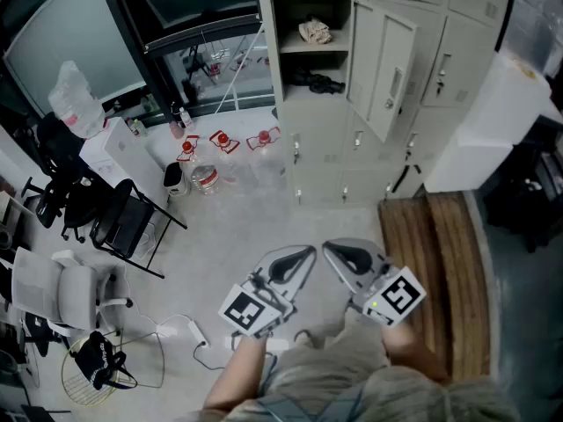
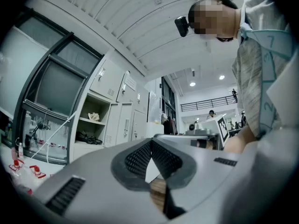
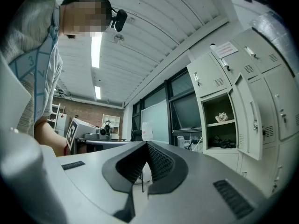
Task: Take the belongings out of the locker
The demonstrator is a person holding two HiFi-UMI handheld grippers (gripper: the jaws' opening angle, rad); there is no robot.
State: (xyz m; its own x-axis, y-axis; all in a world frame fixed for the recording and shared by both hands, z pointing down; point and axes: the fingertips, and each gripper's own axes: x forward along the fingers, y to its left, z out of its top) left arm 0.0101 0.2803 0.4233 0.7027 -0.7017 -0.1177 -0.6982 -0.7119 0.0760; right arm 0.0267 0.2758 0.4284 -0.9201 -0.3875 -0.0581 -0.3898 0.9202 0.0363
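The open locker [image 1: 310, 55] stands far ahead, its door [image 1: 390, 76] swung out to the right. A crumpled pale bundle [image 1: 315, 32] lies on its upper shelf and a black item [image 1: 320, 83] on the shelf below. The bundle [image 2: 94, 117] and the black item [image 2: 88, 137] also show in the left gripper view, and again in the right gripper view, bundle [image 3: 221, 117] above black item [image 3: 222, 143]. My left gripper [image 1: 308, 252] and right gripper [image 1: 328, 248] are side by side low near the person's body, far from the locker. Both are shut with nothing between the jaws.
A wooden slatted bench [image 1: 437, 271] runs along the right, beside a big white box [image 1: 499, 121]. Black chairs [image 1: 119, 221] and a white chair [image 1: 77, 292] stand at left. Clear bags with red parts [image 1: 220, 150] sit near the window. A cable and power strip [image 1: 191, 331] lie on the floor.
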